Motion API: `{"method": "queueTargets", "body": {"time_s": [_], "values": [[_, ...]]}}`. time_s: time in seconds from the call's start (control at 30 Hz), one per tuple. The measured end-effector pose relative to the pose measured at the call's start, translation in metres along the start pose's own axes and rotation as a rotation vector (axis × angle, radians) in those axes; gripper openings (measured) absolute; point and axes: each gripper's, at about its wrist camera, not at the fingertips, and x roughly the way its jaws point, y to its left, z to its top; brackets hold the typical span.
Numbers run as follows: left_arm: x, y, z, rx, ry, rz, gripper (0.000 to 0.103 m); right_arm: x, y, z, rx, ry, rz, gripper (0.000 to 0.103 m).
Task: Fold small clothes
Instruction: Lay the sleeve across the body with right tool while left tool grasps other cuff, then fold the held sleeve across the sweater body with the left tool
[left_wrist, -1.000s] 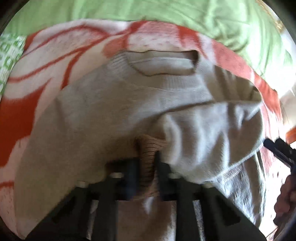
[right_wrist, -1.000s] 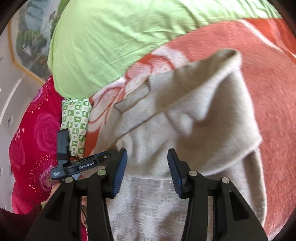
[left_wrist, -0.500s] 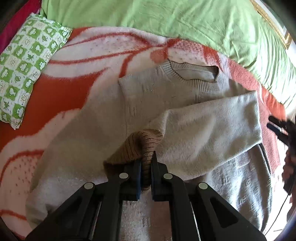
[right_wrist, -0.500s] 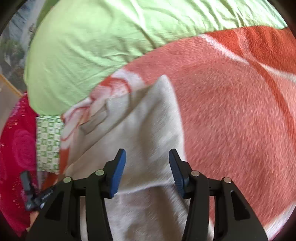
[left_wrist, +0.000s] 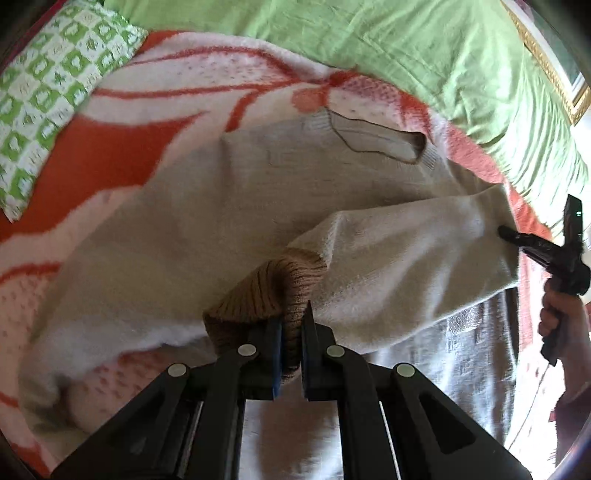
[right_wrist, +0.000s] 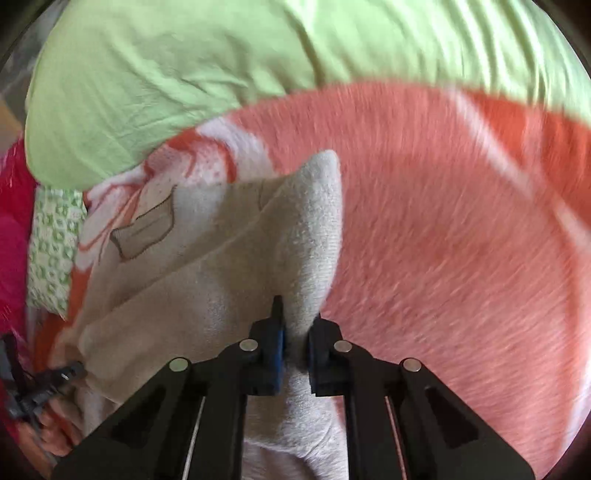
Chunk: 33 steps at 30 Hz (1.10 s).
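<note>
Beige sweater (left_wrist: 207, 206) cuff (left_wrist: 273, 291) sits pinched between left gripper (left_wrist: 291, 354) fingers (left_wrist: 271, 354).

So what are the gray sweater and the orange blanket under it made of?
The gray sweater looks like soft knitted yarn, maybe wool or acrylic: its brown cuff, pinched in the left tongs, shows ribbed knit rows, and the neckline is ribbed too. The orange blanket looks like fuzzy fleece or plush, matte, with a brushed nap. The exact fibres can't be told.
</note>
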Motion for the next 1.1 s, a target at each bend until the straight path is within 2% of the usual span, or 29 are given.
{"method": "queueTargets", "body": {"time_s": [0.2, 0.23, 0.27, 0.33, 0.37, 0.43, 0.47, 0.53, 0.6, 0.63, 0.73, 0.8, 0.87, 0.97, 1.03, 1.1], "values": [[0.028, 0.019, -0.006, -0.015, 0.049, 0.058, 0.007, 0.036, -0.011, -0.005, -0.022, 0.065, -0.076, 0.012], [0.03, 0.022, -0.007, -0.022, 0.066, 0.05, 0.008, 0.036, -0.011, -0.007, -0.011, 0.058, -0.085, 0.015], [0.028, 0.024, -0.007, -0.037, 0.075, 0.035, 0.013, 0.033, -0.01, -0.008, 0.004, 0.051, -0.083, 0.019], [0.016, 0.026, -0.008, -0.063, 0.069, 0.019, 0.019, 0.022, -0.008, -0.01, 0.037, 0.033, -0.105, 0.038], [0.009, 0.028, -0.009, -0.071, 0.063, 0.018, 0.024, 0.012, -0.006, -0.011, 0.046, 0.011, -0.099, 0.041], [-0.011, 0.033, -0.016, -0.095, 0.042, 0.008, 0.027, -0.01, 0.0, -0.017, 0.071, -0.039, -0.046, 0.049], [-0.022, 0.036, -0.021, -0.106, 0.034, 0.007, 0.028, -0.02, 0.004, -0.021, 0.079, -0.056, -0.015, 0.05], [-0.043, 0.041, -0.032, -0.112, 0.022, 0.017, 0.036, -0.038, 0.014, -0.032, 0.089, -0.079, 0.073, 0.051], [-0.065, 0.051, -0.046, -0.118, 0.019, 0.059, 0.062, -0.051, 0.035, -0.048, 0.076, -0.085, 0.18, 0.051], [-0.077, 0.06, -0.055, -0.131, 0.014, 0.075, 0.066, -0.053, 0.045, -0.057, 0.057, -0.077, 0.217, 0.051], [-0.106, 0.089, -0.084, -0.18, 0.016, 0.123, 0.067, -0.052, 0.087, -0.09, -0.023, -0.033, 0.304, 0.051], [-0.122, 0.115, -0.106, -0.225, 0.022, 0.128, 0.068, -0.049, 0.106, -0.11, -0.044, 0.003, 0.335, 0.051], [-0.128, 0.139, -0.128, -0.283, 0.043, 0.11, 0.069, -0.042, 0.124, -0.122, -0.037, 0.035, 0.349, 0.051], [-0.11, 0.155, -0.151, -0.372, 0.096, 0.06, 0.066, -0.037, 0.138, -0.138, -0.037, 0.073, 0.359, 0.051], [-0.092, 0.157, -0.157, -0.392, 0.117, 0.012, 0.061, -0.035, 0.147, -0.141, -0.06, 0.086, 0.36, 0.051], [-0.072, 0.156, -0.157, -0.395, 0.143, -0.004, 0.042, -0.037, 0.155, -0.142, -0.077, 0.086, 0.363, 0.051]]}}
